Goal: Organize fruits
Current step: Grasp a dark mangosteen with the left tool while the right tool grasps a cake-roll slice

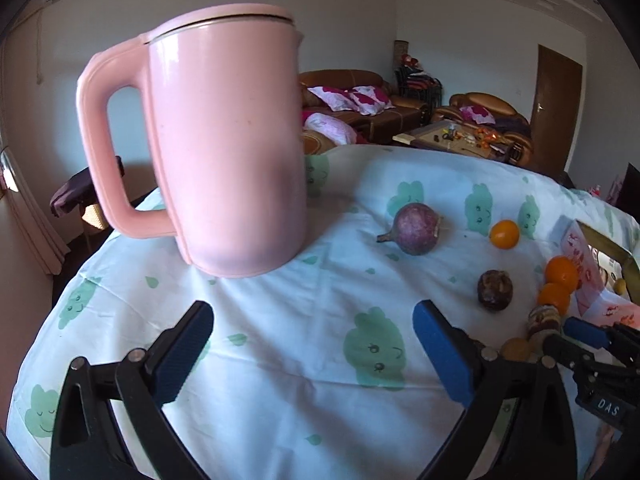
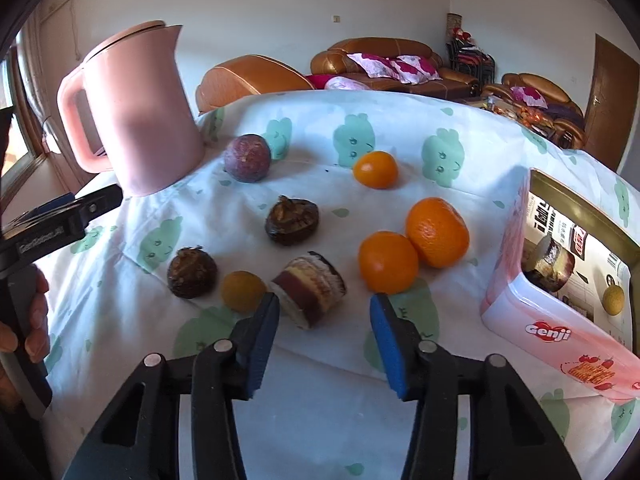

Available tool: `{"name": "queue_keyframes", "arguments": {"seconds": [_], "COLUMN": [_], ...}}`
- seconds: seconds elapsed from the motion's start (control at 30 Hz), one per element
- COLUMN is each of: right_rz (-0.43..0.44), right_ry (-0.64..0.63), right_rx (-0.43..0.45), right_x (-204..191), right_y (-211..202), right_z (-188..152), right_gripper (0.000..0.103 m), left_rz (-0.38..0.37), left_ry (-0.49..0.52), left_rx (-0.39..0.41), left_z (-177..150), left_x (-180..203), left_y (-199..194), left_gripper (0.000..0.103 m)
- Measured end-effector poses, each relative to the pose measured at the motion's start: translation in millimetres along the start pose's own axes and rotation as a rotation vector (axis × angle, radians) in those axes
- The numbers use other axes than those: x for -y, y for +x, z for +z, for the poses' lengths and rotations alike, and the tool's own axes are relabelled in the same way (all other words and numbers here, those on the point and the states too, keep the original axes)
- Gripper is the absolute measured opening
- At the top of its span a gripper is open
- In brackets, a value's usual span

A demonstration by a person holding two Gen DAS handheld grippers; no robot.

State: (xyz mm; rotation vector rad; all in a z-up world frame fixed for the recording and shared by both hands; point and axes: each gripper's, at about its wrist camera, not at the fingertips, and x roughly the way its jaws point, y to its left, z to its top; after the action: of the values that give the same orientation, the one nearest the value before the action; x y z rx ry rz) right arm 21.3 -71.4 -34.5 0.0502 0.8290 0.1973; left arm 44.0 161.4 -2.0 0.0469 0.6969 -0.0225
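Fruit sorting, layered brown cake slice (image 2: pixel 310 291) next.
I see both grippers' fingers apart, empty; I'd advance right gripper (image 2: pixel 324 344), then clamp.

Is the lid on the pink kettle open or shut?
Shut. The lid sits flat on the rim of the pink kettle, with no gap showing in either wrist view.
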Motion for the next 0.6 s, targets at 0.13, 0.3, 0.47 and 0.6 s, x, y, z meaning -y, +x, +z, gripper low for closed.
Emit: {"name": "queue_keyframes", "arguments": {"seconds": [0.13, 0.3, 0.47, 0.6], "right_rz": [0.070, 0.124, 0.149, 0.133], "right_ry": [-0.006, -0.020, -0.034, -0.049], "right_rx": [-0.031, -0.049, -0.056, -0.056], "right_x": [3.3, -0.3, -6.8, -10.9], "right_y": [8.4, 19.6, 29.7, 30.1], "right_z": [4.8, 14.1, 22.7, 22.4], "right_gripper": [0.049, 0.049, 0.049, 0.044], "left_rz": [-0.095, -0.119, -0.168, -0.187], "left_ry": [0.123, 0.218, 0.241, 0.231], "left_rx": [-0.038, -0.075, -0.107, -0.124], "left_z": [-7.0, -15.0, -18.7, -19.4], "left_x": [31.8, 57.3, 65.5, 71.6], "left_y": [2.0, 8.0, 14.5, 20.7], "left_gripper": [0.096, 0.093, 0.091, 0.086]}}
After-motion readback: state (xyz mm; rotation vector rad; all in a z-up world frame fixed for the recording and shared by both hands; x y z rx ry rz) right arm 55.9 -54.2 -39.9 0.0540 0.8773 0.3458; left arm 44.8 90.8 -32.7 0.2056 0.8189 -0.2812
